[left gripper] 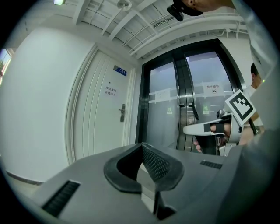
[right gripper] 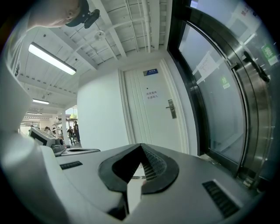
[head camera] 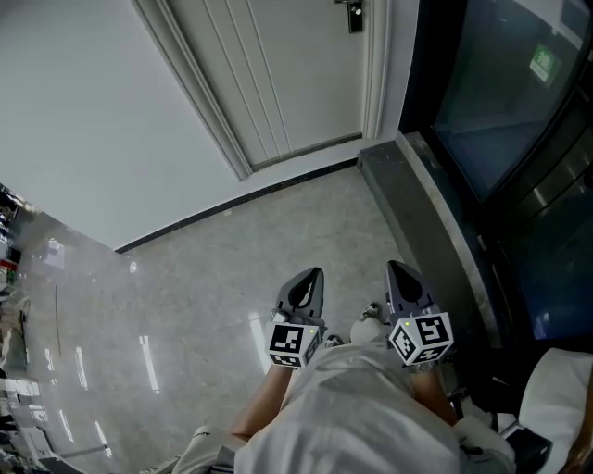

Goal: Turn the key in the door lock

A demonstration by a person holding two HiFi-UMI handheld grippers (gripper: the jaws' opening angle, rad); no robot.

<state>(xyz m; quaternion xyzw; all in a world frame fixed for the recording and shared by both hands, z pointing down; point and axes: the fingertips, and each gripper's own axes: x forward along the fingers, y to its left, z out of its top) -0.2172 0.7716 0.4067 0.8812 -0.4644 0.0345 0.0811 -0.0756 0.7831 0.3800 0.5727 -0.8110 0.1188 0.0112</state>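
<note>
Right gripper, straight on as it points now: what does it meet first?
The shut right gripper has free air ahead, then probably the white panelled door, left of its metal lever handle. Depth unclear.

Door point(head camera: 287, 74): white, panelled, closed, ahead of me at the top of my view; its dark handle point(head camera: 352, 14) just shows at the upper edge.
Floor point(head camera: 213, 287): pale, glossy stone.
Glass doors point(head camera: 500, 111): dark, on my right, above a metal sill point(head camera: 417, 194).
Left gripper point(head camera: 310, 278): beside my right gripper point(head camera: 400, 271), both pointing doorward, well short, jaws together.
</note>
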